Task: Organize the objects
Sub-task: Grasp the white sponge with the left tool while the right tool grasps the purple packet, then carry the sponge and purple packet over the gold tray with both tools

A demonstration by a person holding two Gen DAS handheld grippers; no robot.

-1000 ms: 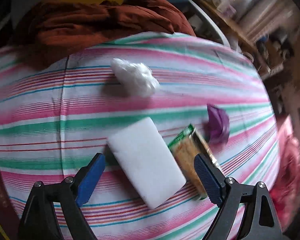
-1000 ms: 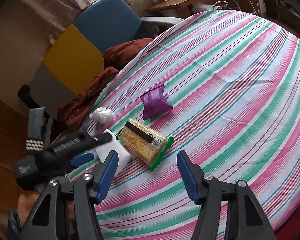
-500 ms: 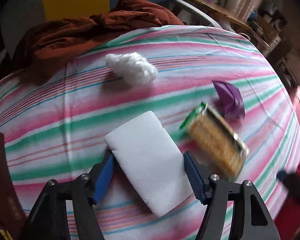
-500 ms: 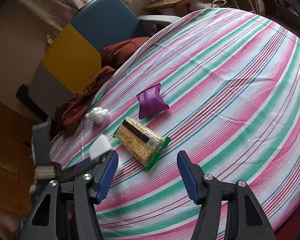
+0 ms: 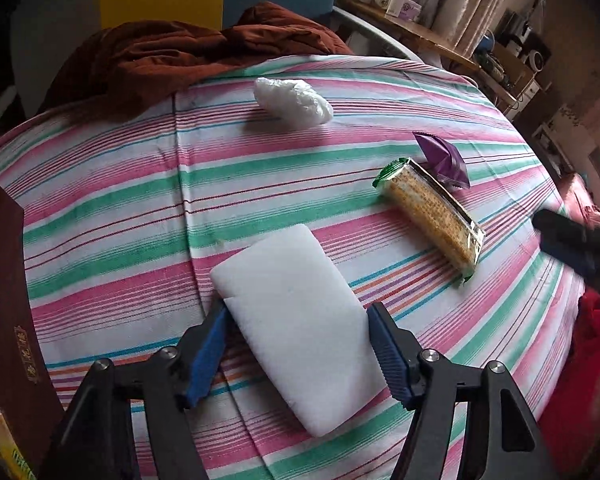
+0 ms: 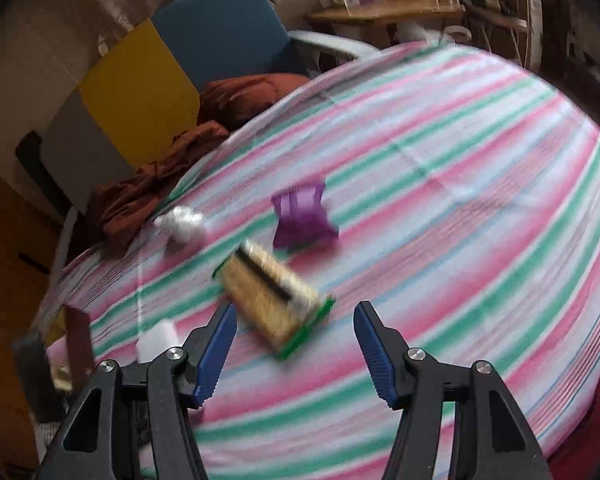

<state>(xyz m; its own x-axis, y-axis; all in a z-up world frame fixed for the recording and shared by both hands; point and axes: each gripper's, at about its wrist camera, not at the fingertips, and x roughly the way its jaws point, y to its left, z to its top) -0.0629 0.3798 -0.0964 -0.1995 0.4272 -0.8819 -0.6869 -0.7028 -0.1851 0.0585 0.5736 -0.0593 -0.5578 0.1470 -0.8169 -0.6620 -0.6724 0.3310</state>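
Observation:
A white foam block (image 5: 296, 312) lies on the striped cloth (image 5: 120, 216). My left gripper (image 5: 296, 344) has closed on its near half, both blue pads touching its sides. A cracker packet (image 5: 432, 216), a purple wrapper (image 5: 444, 156) and a crumpled white plastic bag (image 5: 292, 100) lie beyond it. My right gripper (image 6: 296, 340) is open and empty just short of the cracker packet (image 6: 272, 296), with the purple wrapper (image 6: 304, 220), the white bag (image 6: 180, 224) and the foam block (image 6: 156, 338) around it. The right wrist view is blurred.
A rust-brown cloth (image 5: 172, 56) is heaped at the far edge, against a blue and yellow chair (image 6: 188, 56). A dark red box (image 5: 8, 300) stands at the left edge of the table. A wooden shelf with clutter (image 5: 420, 20) is behind.
My left gripper has moved in around the white foam block and closed on its sides. My right gripper has moved closer to the cracker packet and stays open.

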